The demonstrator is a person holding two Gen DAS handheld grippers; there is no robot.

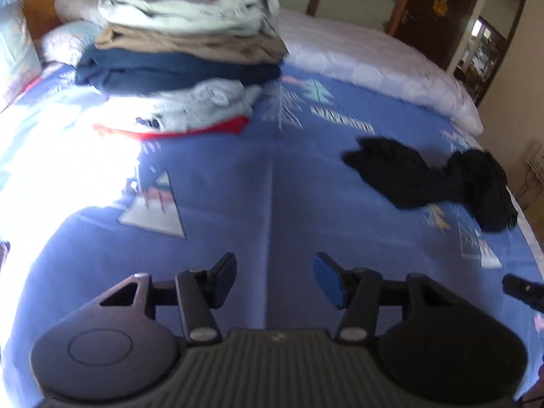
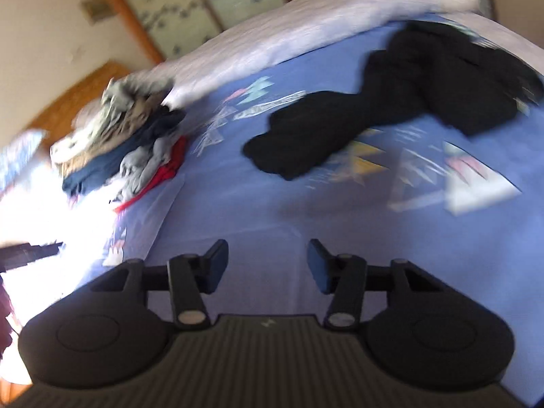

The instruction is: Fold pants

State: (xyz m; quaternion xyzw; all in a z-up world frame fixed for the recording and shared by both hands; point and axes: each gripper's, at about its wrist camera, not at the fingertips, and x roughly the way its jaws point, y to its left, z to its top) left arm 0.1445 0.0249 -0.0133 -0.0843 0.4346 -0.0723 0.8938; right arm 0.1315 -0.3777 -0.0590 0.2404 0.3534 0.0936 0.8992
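Note:
Black pants (image 1: 438, 183) lie crumpled on the blue patterned bedspread (image 1: 238, 187), far right in the left wrist view. In the right wrist view the black pants (image 2: 391, 102) lie ahead and to the right, bunched and twisted. My left gripper (image 1: 274, 273) is open and empty above the bedspread, well short of the pants. My right gripper (image 2: 267, 260) is open and empty above the bedspread (image 2: 238, 204), also short of the pants. The right gripper's tip shows at the left wrist view's right edge (image 1: 523, 290).
A stack of folded clothes (image 1: 183, 64), white, tan, navy, grey and red, sits at the far left of the bed; it also shows in the right wrist view (image 2: 125, 146). A pale quilt (image 1: 374, 57) runs along the far side. Pillows (image 1: 17, 44) lie at the left.

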